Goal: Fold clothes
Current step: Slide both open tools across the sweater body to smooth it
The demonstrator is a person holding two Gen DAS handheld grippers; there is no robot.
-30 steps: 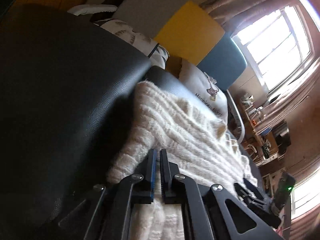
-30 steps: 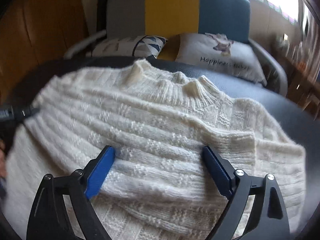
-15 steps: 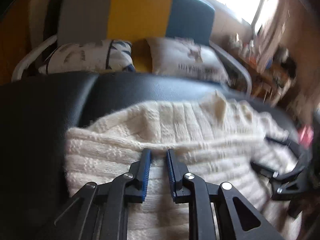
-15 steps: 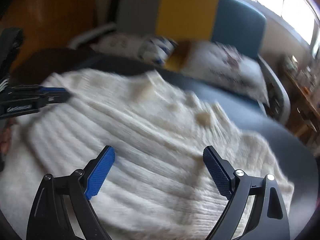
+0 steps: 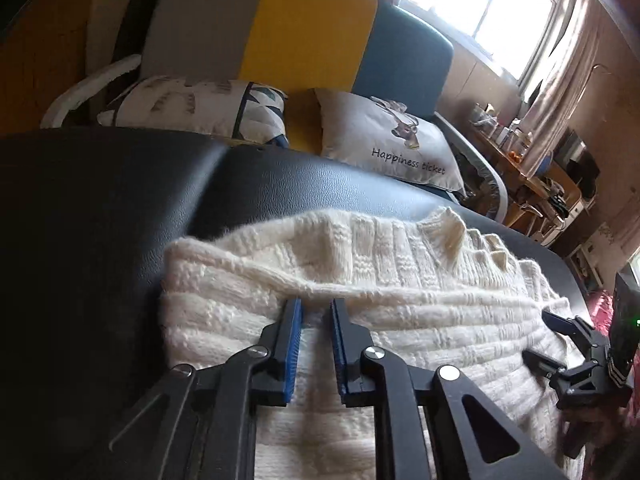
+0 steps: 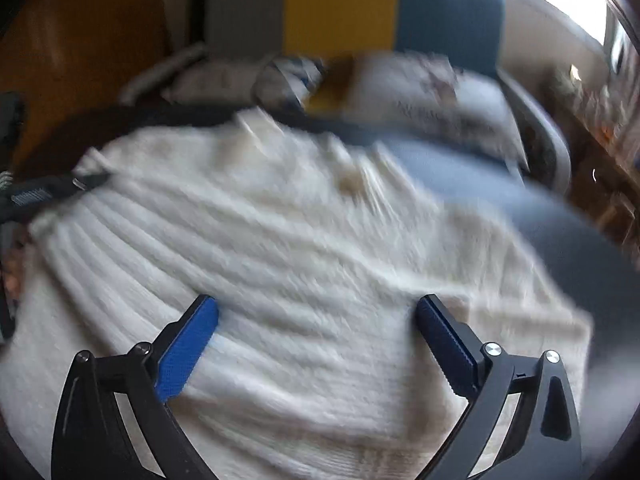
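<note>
A black leather-look surface [image 5: 120,208] is carrying a cream knit sweater [image 5: 400,312], which is lying spread across its near and right part, collar toward the far edge. Behind the far edge a chair with grey, yellow and blue back panels [image 5: 304,28] is holding 2 cushions: a patterned one [image 5: 192,104] on the left and a pale one [image 5: 392,140] printed "Happiness ticket" on the right. A bright window [image 5: 488,4] with curtains is sitting at the back right, above a cluttered wooden desk [image 5: 532,176].

Left gripper [image 5: 316,308] is sitting over a folded ridge of the sweater near its left edge, blue pads a narrow gap apart; whether cloth is pinched between the tips I cannot tell.

Right gripper [image 6: 316,316] is hovering over the sweater's middle with jaws spread wide, nothing between them.

The left wrist view is sharp and showing the cushion text, desk and window, plus the right gripper [image 5: 560,344] at the sweater's right edge. The right wrist view is motion-blurred, but showing the sweater's full width [image 6: 300,260] and the left gripper's tip [image 6: 60,188] at its left edge.
</note>
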